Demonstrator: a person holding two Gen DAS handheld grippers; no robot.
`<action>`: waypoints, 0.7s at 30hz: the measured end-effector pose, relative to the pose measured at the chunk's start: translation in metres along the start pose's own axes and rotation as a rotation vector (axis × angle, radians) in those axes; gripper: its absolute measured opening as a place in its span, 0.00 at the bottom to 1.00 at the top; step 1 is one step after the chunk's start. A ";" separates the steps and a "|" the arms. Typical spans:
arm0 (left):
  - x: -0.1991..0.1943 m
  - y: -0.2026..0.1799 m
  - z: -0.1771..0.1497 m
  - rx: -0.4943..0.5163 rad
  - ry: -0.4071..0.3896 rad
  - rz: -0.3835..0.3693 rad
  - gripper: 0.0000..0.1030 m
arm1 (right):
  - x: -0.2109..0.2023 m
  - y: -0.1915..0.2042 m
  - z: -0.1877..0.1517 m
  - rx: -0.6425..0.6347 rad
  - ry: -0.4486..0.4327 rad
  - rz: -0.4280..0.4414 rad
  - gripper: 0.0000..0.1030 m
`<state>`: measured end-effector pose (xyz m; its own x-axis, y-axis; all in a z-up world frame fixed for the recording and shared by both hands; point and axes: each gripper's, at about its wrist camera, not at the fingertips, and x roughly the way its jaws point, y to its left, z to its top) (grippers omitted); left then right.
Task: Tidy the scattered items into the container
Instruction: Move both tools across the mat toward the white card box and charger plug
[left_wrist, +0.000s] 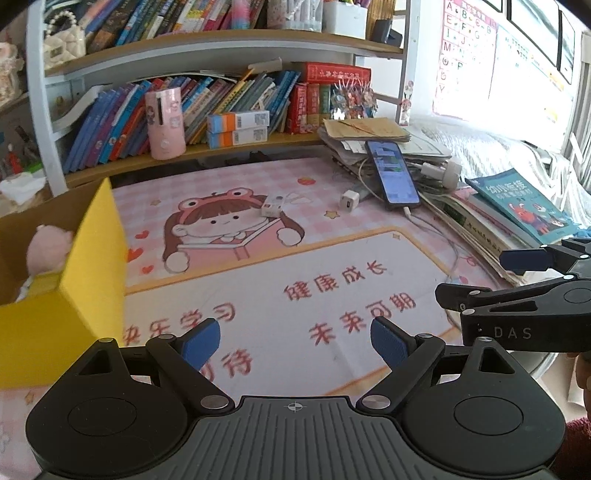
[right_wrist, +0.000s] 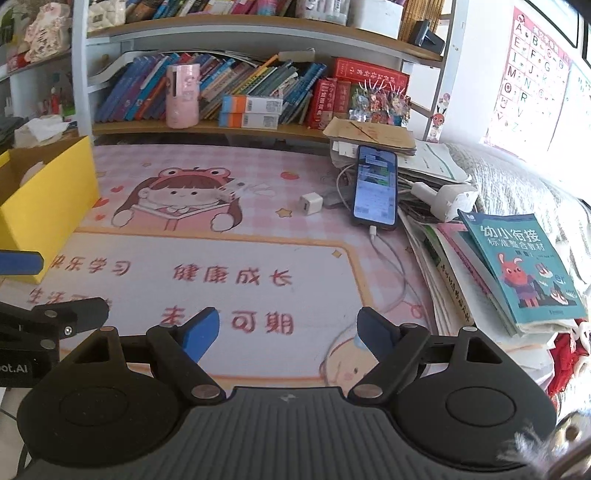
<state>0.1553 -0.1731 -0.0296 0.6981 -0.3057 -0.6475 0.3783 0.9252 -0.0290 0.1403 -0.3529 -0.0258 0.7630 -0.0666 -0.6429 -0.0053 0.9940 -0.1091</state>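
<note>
Room: we see a bookshelf (right_wrist: 236, 92) behind the surface (right_wrist: 221, 258).
Container: yellow box (left_wrist: 92, 258) at left, a pink plush (left_wrist: 48, 247) inside.
Items: our white charger (right_wrist: 310, 204) and a small white box (left_wrist: 272, 206) lie near the phone (right_wrist: 376, 186).
Left gripper (left_wrist: 295, 341): wide open, empty.
Right gripper (right_wrist: 288, 332): wide open, empty.

yellow box (left_wrist: 92, 258): cut off left | pink plush (left_wrist: 48, 247): half hidden

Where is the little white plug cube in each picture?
Left wrist view: the white plug cube sits on the pink mat, upper middle, just left of the phone.
Right wrist view: the cube is at centre, again left of the phone.
Shared landmark: the phone.
</note>
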 end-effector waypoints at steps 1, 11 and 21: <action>0.004 -0.002 0.004 0.003 -0.001 -0.003 0.88 | 0.004 -0.003 0.003 -0.001 0.000 0.001 0.80; 0.050 -0.020 0.046 0.002 0.010 0.018 0.88 | 0.045 -0.039 0.038 -0.005 0.004 0.036 0.80; 0.095 -0.023 0.075 -0.026 0.024 0.095 0.87 | 0.101 -0.063 0.070 0.000 0.025 0.115 0.76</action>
<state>0.2584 -0.2404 -0.0329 0.7148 -0.2110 -0.6667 0.2947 0.9555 0.0135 0.2626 -0.4164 -0.0305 0.7407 0.0455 -0.6703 -0.0920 0.9952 -0.0340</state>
